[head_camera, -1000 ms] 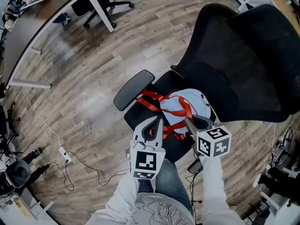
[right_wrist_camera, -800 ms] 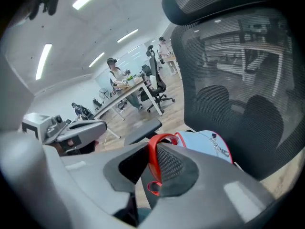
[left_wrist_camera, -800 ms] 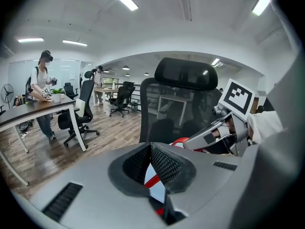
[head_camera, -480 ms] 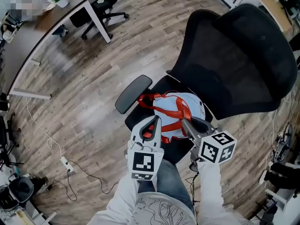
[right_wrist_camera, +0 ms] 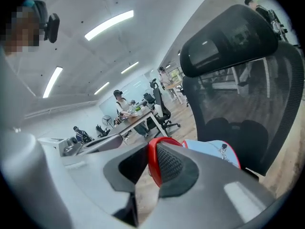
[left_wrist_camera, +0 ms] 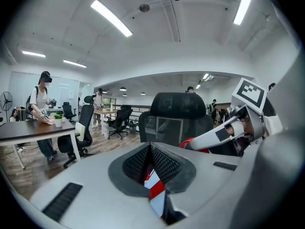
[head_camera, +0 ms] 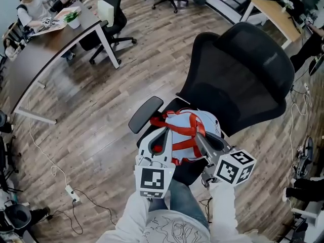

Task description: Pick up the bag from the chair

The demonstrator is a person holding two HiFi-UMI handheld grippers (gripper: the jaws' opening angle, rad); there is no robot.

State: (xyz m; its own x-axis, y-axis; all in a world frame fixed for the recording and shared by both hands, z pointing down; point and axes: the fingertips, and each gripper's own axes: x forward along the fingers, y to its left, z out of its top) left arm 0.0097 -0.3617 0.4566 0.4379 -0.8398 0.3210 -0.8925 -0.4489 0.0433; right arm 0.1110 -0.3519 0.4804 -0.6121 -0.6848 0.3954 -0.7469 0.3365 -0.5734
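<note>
Two tongs are closed on the bag's straps, one strap each. The left tongs (head_camera: 163, 134) pinch a red-and-white strap (left_wrist_camera: 154, 187) tight between their dark ribbed pads, with no gap showing. The right tongs (head_camera: 198, 137) are clamped the same way on a red strap (right_wrist_camera: 151, 163) that loops up over the pad.

The bag (head_camera: 207, 124), pale blue with red trim, is over the seat of the black office chair (head_camera: 243, 80). It is in front of the mesh backrest and just beside the armrest (head_camera: 146, 114) on the left tongs' side. From here I can't tell whether its underside touches the seat. Its straps cross on top and run toward both sets of tongs.

Each tool carries a marker cube; the right one (head_camera: 233, 167) is tilted outward. The person stands close at the seat's front edge, with pale sleeves and jeans (head_camera: 183, 196) showing below.

Well apart, at the upper left, someone sits at a long tabletop (head_camera: 45, 39) bearing a small potted plant (head_camera: 73, 18). A power strip (head_camera: 71, 192) lies with its cable on the wood floor (head_camera: 96, 100).
</note>
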